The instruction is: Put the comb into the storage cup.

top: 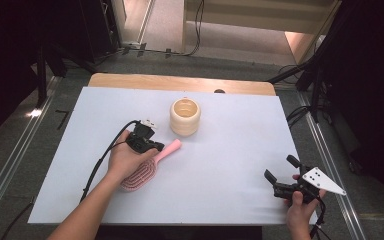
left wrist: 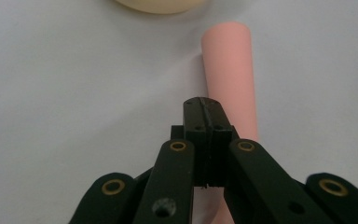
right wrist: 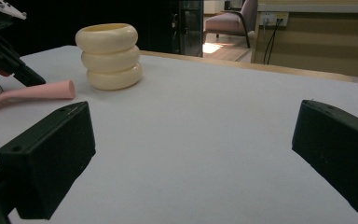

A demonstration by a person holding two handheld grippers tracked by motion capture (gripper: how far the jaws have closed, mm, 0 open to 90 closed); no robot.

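Observation:
A pink hairbrush (top: 141,172) lies on the white table cover (top: 230,150), its handle (left wrist: 228,65) pointing toward a cream ribbed cup (top: 185,116). My left gripper (top: 159,147) hovers just over the handle, and in the left gripper view its jaws are pressed together with nothing between them (left wrist: 204,106), the handle lying beside and under their tips. Near the front right corner my right gripper (top: 281,169) rests with its jaws wide apart and empty (right wrist: 193,154). The right gripper view also shows the cup (right wrist: 109,56), the brush handle (right wrist: 42,91) and the left gripper (right wrist: 9,58) at far left.
The table's wooden far edge (top: 180,82) shows beyond the cover. A black cable (top: 100,162) trails from the left gripper toward the front left. Broad bare cover lies between the cup and the right gripper.

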